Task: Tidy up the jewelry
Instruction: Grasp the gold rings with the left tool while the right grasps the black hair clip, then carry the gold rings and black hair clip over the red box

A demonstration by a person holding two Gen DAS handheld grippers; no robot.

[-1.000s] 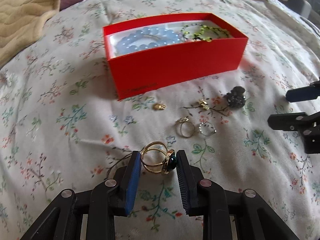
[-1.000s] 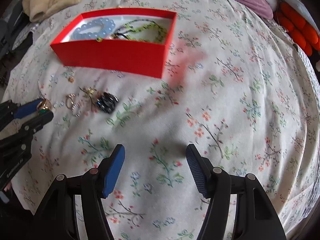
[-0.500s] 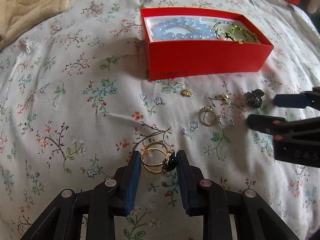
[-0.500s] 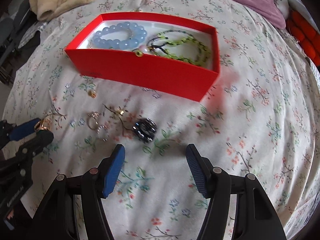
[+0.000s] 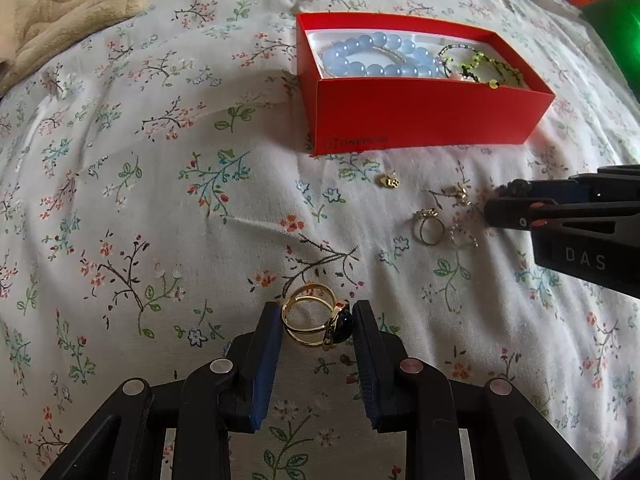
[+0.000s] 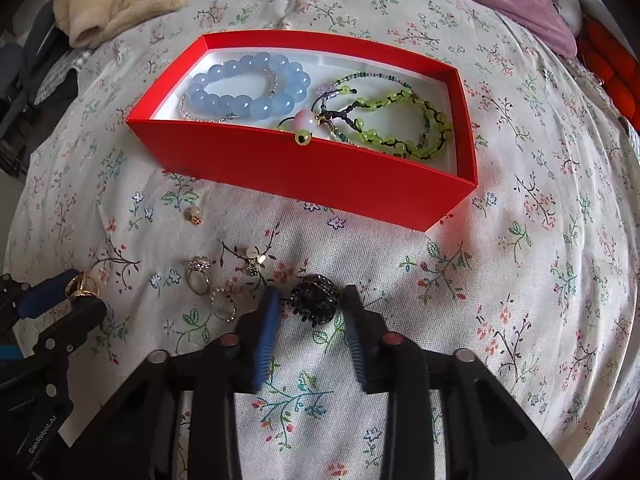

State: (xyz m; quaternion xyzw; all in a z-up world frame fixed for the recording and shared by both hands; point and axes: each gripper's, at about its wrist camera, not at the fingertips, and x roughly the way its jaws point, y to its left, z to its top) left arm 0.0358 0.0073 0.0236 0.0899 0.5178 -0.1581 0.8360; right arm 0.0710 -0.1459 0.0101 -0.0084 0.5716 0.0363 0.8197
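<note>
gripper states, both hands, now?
Left gripper: shut on the gold ring.
Right gripper: jaws closing, black hair clip between them.

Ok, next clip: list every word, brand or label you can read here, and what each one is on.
"DAS": white letters on the black body of the right gripper, left wrist view.
"GenRobot.AI": white print on the left gripper body, right wrist view.
Faint print on the red box front, low left corner: too blurred to read.
Nothing else carries text.

- Right gripper (image 6: 309,312) over flowered bedspread (image 6: 500,264), jaws closing around black hair clip (image 6: 314,298).
- Red box (image 6: 320,176) behind holds blue bead bracelet (image 6: 252,92), green beads (image 6: 400,124).
- Small rings (image 6: 199,274) lie left.
</note>
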